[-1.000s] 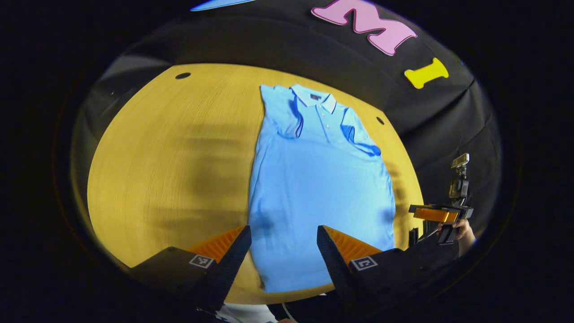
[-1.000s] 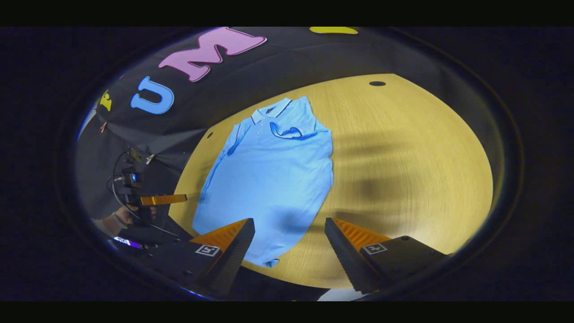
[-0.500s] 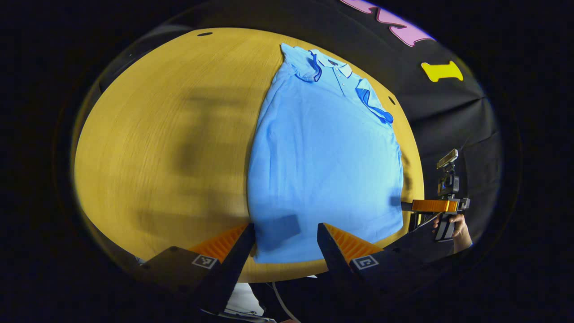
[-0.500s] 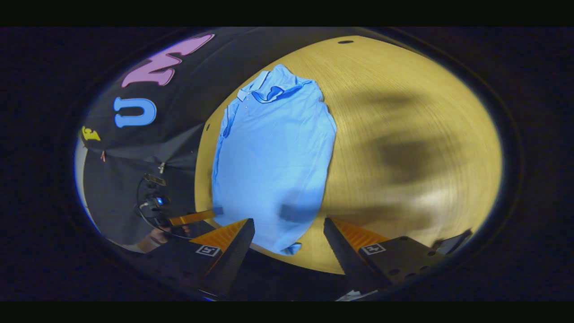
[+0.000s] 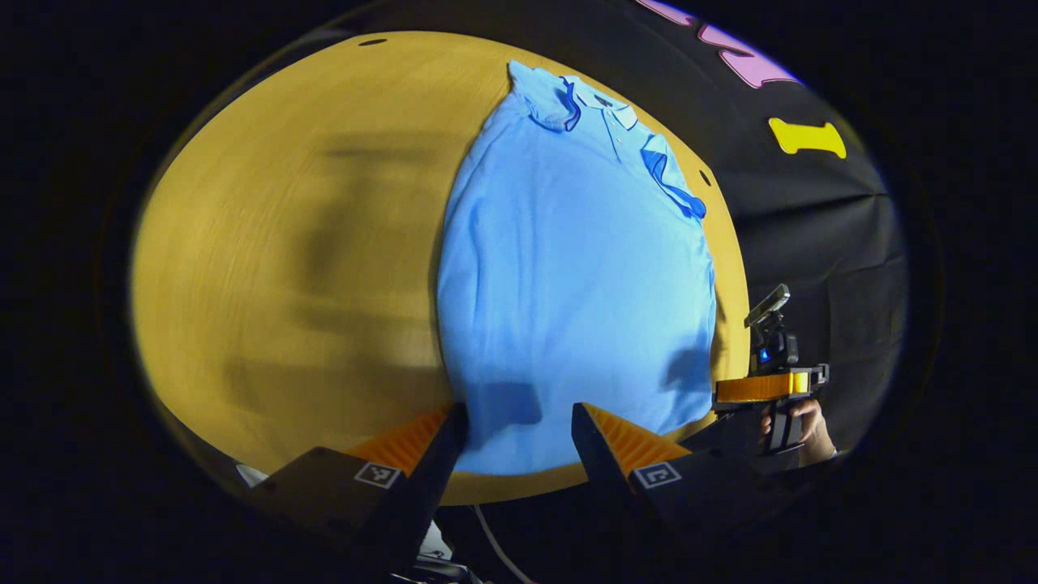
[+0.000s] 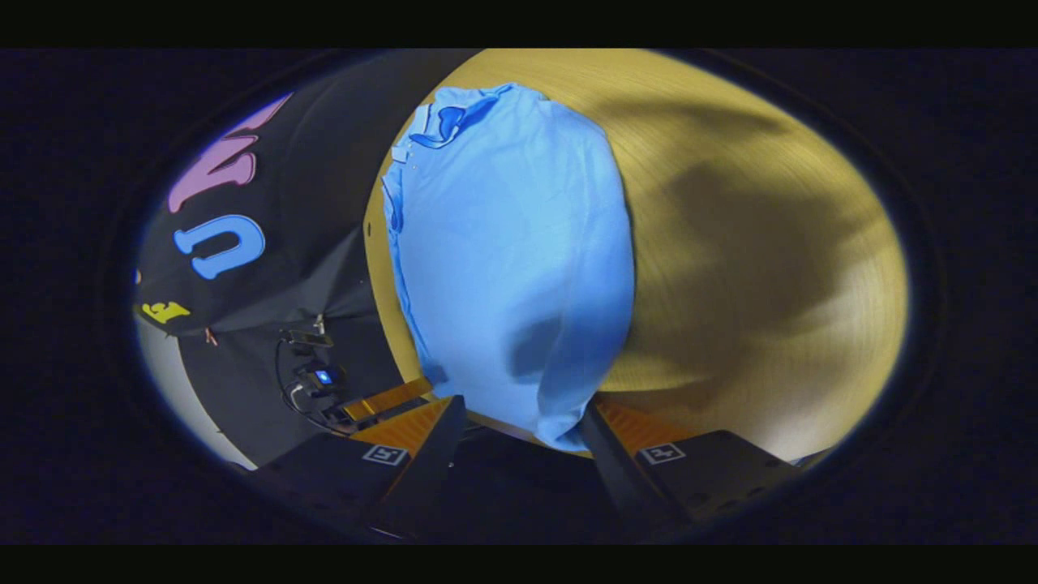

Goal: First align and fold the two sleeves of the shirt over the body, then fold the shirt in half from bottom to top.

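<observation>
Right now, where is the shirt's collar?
In the left gripper view, the collar of the light blue polo shirt lies at the wooden table's far edge.

Black gripper (image 5: 519,426) bodies; square tags; cable.

Both tools lowered toward shirt (image 5: 568,276) hem: left tool (image 5: 519,426) nearer bottom-left corner, right tool (image 6: 519,418) nearer bottom-right corner.

Round wooden table (image 5: 284,243); blue shirt (image 5: 568,268) flat on it.
</observation>
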`<state>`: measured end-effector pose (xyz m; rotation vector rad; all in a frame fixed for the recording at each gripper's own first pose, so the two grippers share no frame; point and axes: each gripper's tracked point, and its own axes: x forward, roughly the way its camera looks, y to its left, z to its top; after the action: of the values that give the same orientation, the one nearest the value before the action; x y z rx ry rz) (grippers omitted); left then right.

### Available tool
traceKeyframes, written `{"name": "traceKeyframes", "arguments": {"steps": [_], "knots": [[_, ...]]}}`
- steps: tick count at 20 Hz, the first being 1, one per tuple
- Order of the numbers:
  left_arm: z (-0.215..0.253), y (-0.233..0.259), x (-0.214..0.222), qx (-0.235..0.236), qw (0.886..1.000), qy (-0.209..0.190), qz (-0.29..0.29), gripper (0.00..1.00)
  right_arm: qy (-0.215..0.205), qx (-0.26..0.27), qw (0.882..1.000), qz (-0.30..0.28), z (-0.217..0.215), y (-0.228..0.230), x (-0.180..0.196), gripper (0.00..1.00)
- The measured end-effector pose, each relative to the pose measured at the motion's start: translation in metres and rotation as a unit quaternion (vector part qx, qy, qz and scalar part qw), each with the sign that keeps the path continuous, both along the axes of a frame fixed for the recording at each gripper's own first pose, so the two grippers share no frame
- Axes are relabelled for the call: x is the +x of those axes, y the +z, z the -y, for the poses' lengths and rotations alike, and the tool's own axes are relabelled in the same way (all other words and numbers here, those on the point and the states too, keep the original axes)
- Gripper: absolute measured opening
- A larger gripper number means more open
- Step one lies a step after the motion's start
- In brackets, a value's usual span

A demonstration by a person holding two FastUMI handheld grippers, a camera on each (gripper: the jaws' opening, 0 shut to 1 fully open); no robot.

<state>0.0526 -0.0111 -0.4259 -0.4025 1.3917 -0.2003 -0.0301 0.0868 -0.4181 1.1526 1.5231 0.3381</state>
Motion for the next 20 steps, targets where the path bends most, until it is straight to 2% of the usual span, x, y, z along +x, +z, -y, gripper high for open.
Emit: {"name": "traceKeyframes", "arguments": {"steps": [1, 3, 4, 5, 6, 7, 8, 10, 11, 12, 13, 16, 17, 18, 19, 20], "knots": [[0.002, 0.0, 0.0, -0.003, 1.0, 0.001, -0.002, 0.87, -0.01, 0.0, 1.0, -0.007, 0.0, -0.002, 0.001, 0.86], [0.004, -0.004, 0.002, -0.007, 1.0, 0.012, -0.006, 0.81, -0.023, -0.004, 1.0, -0.014, 0.0, -0.005, 0.002, 0.74], [0.004, -0.005, 0.001, -0.009, 1.0, 0.015, -0.009, 0.71, -0.022, -0.006, 1.0, -0.014, 0.001, -0.007, 0.0, 0.65], [0.003, -0.009, 0.0, -0.007, 1.0, 0.014, -0.013, 0.67, -0.018, -0.018, 1.0, -0.012, 0.002, -0.014, -0.002, 0.62], [0.001, -0.011, 0.0, -0.007, 1.0, 0.014, -0.013, 0.46, -0.021, -0.02, 1.0, -0.011, 0.001, -0.018, -0.001, 0.36], [0.002, -0.013, 0.002, -0.013, 1.0, 0.018, -0.012, 0.33, -0.019, -0.028, 0.999, -0.013, 0.002, -0.023, -0.001, 0.33], [0.004, -0.014, 0.003, -0.026, 0.999, 0.026, -0.01, 0.19, -0.03, -0.026, 0.999, -0.012, -0.001, -0.024, 0.003, 0.22], [0.007, -0.015, 0.007, -0.055, 0.998, 0.041, -0.008, 0.12, -0.048, -0.021, 0.999, -0.01, -0.002, -0.026, 0.004, 0.0], [0.009, -0.013, 0.007, -0.059, 0.997, 0.042, -0.004, 0.11, -0.05, -0.019, 0.999, -0.006, 0.002, -0.025, 0.006, 0.06], [0.009, -0.011, 0.005, -0.056, 0.998, 0.03, -0.002, 0.06, -0.05, -0.016, 0.999, -0.004, 0.001, -0.021, 0.004, 0.05], [0.009, -0.011, 0.005, -0.044, 0.999, 0.013, 0.005, 0.06, -0.051, -0.012, 0.999, -0.003, 0.0, -0.021, 0.006, 0.05], [0.002, -0.009, 0.013, 0.022, 0.999, -0.038, 0.03, 0.08, -0.065, 0.017, 0.998, 0.015, 0.0, -0.005, 0.013, 0.05], [0.004, -0.004, 0.018, 0.029, 0.998, -0.048, 0.04, 0.06, -0.071, 0.027, 0.997, 0.027, 0.001, 0.002, 0.018, 0.05], [0.007, 0.002, 0.024, 0.027, 0.997, -0.05, 0.05, 0.06, -0.074, 0.033, 0.996, 0.041, 0.002, 0.009, 0.024, 0.0], [0.011, 0.01, 0.033, 0.02, 0.997, -0.048, 0.062, 0.06, -0.079, 0.036, 0.994, 0.058, 0.003, 0.014, 0.032, 0.05], [0.012, 0.019, 0.042, 0.015, 0.996, -0.044, 0.077, 0.06, -0.087, 0.041, 0.992, 0.076, 0.006, 0.02, 0.04, 0.0]]}}
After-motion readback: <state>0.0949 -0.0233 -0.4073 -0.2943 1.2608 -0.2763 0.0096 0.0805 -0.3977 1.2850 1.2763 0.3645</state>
